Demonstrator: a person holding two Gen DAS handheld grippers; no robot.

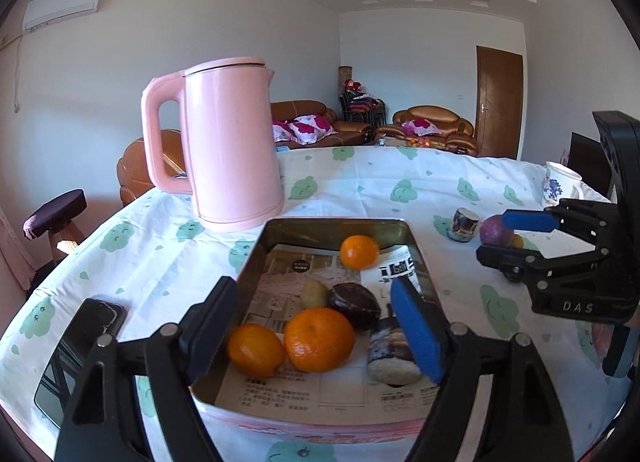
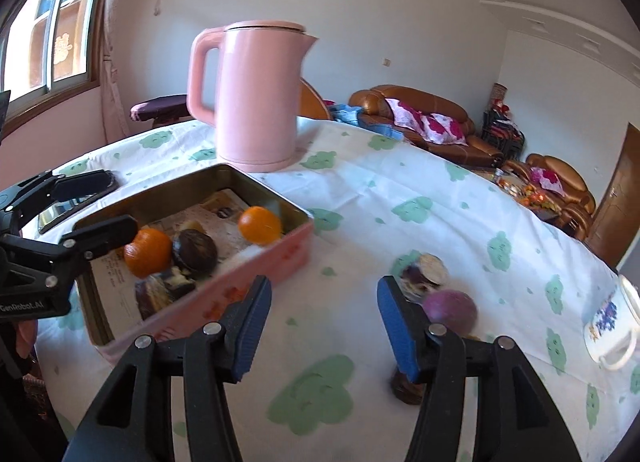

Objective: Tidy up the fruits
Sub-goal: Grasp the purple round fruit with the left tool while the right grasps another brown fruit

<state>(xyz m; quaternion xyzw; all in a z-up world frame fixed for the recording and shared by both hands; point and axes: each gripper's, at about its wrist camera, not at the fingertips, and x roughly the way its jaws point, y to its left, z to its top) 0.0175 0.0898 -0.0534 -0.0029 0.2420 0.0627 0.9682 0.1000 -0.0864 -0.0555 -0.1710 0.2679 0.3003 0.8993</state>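
Left wrist view: the left tool (image 1: pixel 316 326) hangs released over the tin (image 1: pixel 416 246), where three oranges (image 1: pixel 320 340) lie on paper. Right wrist view: the right tool (image 2: pixel 322 326) is released above the bench (image 2: pixel 400 189), a purple fruit (image 2: pixel 454 308) just beside its right finger.

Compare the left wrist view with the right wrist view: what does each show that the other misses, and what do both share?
Only the left wrist view shows a third orange, a small yellow-green fruit in the tin and the wall air conditioner. Only the right wrist view shows the window and a dark item behind the right gripper's blue finger. Both show the pink kettle, tin, purple fruit, mug and phone.
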